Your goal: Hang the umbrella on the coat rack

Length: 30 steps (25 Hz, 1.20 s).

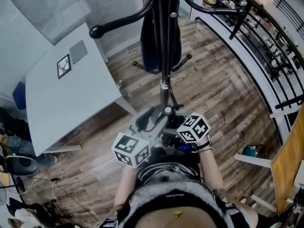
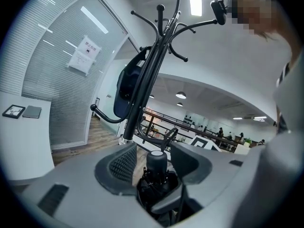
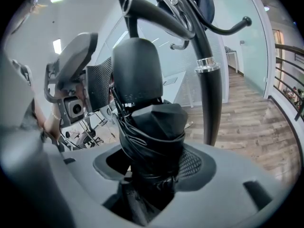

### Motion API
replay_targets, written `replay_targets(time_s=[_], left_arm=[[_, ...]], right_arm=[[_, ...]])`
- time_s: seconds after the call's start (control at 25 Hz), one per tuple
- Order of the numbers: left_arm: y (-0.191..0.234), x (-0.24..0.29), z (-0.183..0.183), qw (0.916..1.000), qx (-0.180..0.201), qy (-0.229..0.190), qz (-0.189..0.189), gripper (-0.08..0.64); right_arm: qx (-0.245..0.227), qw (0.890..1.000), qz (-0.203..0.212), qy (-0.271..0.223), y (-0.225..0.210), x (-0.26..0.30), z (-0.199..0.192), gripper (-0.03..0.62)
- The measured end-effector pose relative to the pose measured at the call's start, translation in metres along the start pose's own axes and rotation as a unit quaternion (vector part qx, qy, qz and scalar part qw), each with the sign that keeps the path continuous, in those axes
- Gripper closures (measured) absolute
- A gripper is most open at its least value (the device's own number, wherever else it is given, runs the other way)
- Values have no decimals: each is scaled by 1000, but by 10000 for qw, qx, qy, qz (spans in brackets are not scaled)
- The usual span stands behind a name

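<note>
A black folded umbrella (image 3: 152, 122) stands in my right gripper (image 3: 152, 164), whose pads are shut on its bundled canopy. Its round handle (image 2: 156, 161) rises between the jaws of my left gripper (image 2: 156, 167), with a gap showing on each side, so that gripper is open. In the head view both grippers sit close together in front of me, the left gripper (image 1: 157, 119) and the right gripper (image 1: 174, 135), with the handle's pale cap (image 1: 167, 110) at the foot of the pole. The black coat rack (image 1: 164, 42) stands just beyond, its hooks (image 2: 183, 30) high above.
A dark blue bag (image 2: 126, 91) hangs on the rack. A white table (image 1: 66, 103) with a framed picture and a grey pad stands to the left. A black railing (image 1: 256, 46) curves along the right. Glass walls with blinds lie behind; cables and a chair lie at bottom left.
</note>
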State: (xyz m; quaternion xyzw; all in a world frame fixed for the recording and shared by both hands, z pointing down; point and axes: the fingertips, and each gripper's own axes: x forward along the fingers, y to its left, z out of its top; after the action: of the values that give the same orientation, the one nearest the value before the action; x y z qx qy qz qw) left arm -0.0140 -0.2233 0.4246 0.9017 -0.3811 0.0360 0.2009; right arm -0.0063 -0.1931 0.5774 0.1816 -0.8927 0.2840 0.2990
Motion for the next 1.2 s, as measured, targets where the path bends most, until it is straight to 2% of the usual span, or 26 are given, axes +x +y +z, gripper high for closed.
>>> replay_targets(time_s=[0.56, 0.72, 1.2], left_arm=[[-5, 5, -3, 9997, 17, 91, -215, 347], [-6, 6, -3, 9997, -4, 94, -210, 347], [-4, 9, 4, 10000, -27, -84, -30, 347]], right_arm=[[134, 9999, 19, 20, 5, 1, -9, 327], [-30, 9999, -61, 125, 7, -3, -7, 327], [-463, 9985, 155, 246, 10, -8, 11, 327]])
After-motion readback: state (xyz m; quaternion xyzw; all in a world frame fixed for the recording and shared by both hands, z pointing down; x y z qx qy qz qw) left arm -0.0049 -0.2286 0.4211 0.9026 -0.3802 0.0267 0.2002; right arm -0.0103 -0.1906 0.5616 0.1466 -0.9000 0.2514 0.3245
